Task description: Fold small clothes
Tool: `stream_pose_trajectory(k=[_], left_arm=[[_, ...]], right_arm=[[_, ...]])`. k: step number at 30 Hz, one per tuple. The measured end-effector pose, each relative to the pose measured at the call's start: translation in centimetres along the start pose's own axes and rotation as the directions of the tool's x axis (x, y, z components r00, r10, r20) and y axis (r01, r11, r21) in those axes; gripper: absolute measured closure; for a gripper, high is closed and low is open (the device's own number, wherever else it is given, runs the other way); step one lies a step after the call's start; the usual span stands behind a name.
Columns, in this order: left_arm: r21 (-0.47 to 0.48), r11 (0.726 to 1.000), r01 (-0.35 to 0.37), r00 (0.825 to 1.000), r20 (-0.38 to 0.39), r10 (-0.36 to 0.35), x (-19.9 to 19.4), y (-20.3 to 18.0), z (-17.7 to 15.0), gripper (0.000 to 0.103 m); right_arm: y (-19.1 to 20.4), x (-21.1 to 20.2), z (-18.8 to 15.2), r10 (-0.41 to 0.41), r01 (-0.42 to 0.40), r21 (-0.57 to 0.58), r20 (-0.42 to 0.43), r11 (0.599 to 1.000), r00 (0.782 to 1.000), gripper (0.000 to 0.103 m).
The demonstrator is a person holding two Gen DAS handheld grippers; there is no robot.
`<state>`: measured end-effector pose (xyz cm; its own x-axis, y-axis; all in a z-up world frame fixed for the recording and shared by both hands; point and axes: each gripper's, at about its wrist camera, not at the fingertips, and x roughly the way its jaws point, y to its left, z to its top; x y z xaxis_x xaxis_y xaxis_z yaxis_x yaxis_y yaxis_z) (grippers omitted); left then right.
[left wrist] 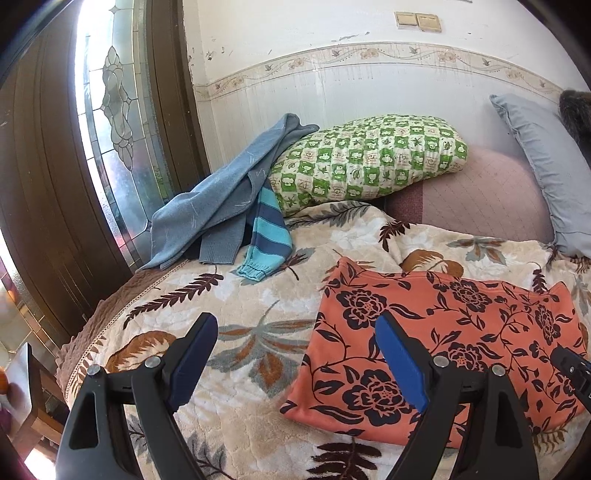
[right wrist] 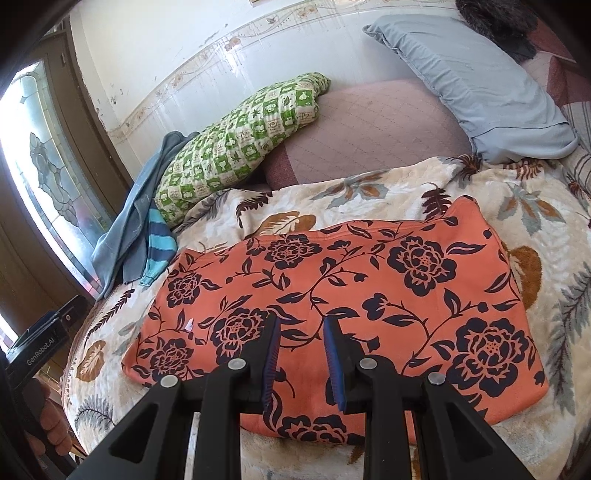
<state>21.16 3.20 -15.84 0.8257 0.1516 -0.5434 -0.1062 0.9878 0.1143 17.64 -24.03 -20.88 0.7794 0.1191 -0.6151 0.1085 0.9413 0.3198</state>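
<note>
Daylight through a leaded, patterned glass pane (left wrist: 114,122) in a dark brown wooden door (left wrist: 44,192) at left. White wall (left wrist: 332,44) behind the bed, scuffed and chipped, crossed by a floral border strip (left wrist: 369,55); two beige switch plates (left wrist: 417,21) above. Bed spread with a cream leaf-print blanket (left wrist: 258,295); green checked pillow (left wrist: 369,158), mauve quilted cushion (left wrist: 480,192) and pale blue pillow (left wrist: 546,166) against the wall.
</note>
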Motion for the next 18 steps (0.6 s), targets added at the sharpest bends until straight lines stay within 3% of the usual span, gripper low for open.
stream_pose_trajectory(k=[18], left_arm=[[-0.118, 0.983, -0.138, 0.99, 0.018, 0.141, 1.0, 5.1, 0.9, 0.015]], right_arm=[[0.4, 1.3, -0.3, -0.001, 0.001, -0.004, -0.03, 1.0, 1.0, 0.076]])
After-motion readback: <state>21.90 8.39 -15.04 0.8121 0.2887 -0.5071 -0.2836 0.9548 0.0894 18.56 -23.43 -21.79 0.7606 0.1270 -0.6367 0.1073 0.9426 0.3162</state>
